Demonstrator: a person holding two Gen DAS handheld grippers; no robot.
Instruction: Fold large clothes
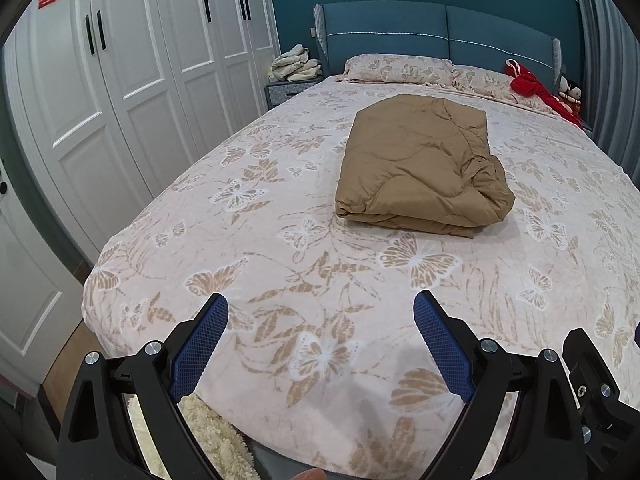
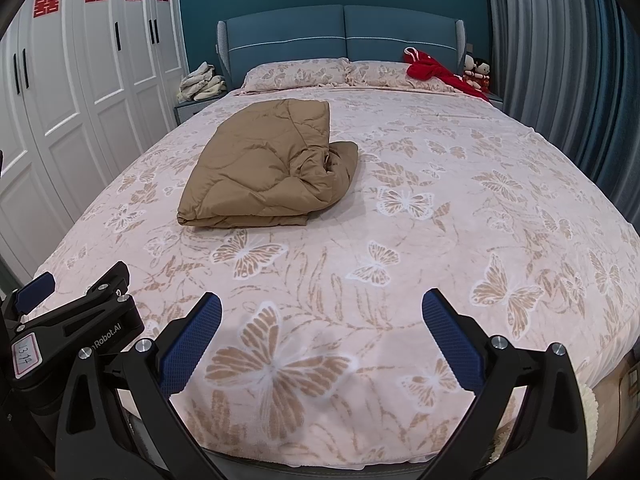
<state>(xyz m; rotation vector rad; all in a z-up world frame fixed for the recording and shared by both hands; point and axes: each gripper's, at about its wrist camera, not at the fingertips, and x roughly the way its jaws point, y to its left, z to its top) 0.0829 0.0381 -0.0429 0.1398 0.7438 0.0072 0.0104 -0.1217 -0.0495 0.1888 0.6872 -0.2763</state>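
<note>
A tan quilted garment [image 1: 420,164] [image 2: 264,176] lies folded into a thick rectangle in the middle of the bed [image 1: 280,240] [image 2: 440,220], its right end bunched and rumpled. My left gripper [image 1: 320,308] hovers open over the foot of the bed, well short of the garment, with nothing between its blue pads [image 1: 200,348]. My right gripper [image 2: 322,304] is open too, also at the foot of the bed, with the garment far ahead to its left. The left gripper's body [image 2: 80,320] shows at the lower left of the right wrist view.
White wardrobe doors [image 1: 120,80] line the left side. A blue headboard [image 2: 344,36] and pillows [image 2: 296,72] sit at the far end, with red clothing [image 2: 436,74] and dolls at the right. A pile of pale cloth [image 1: 296,66] rests on the nightstand. Curtains [image 2: 560,60] hang right.
</note>
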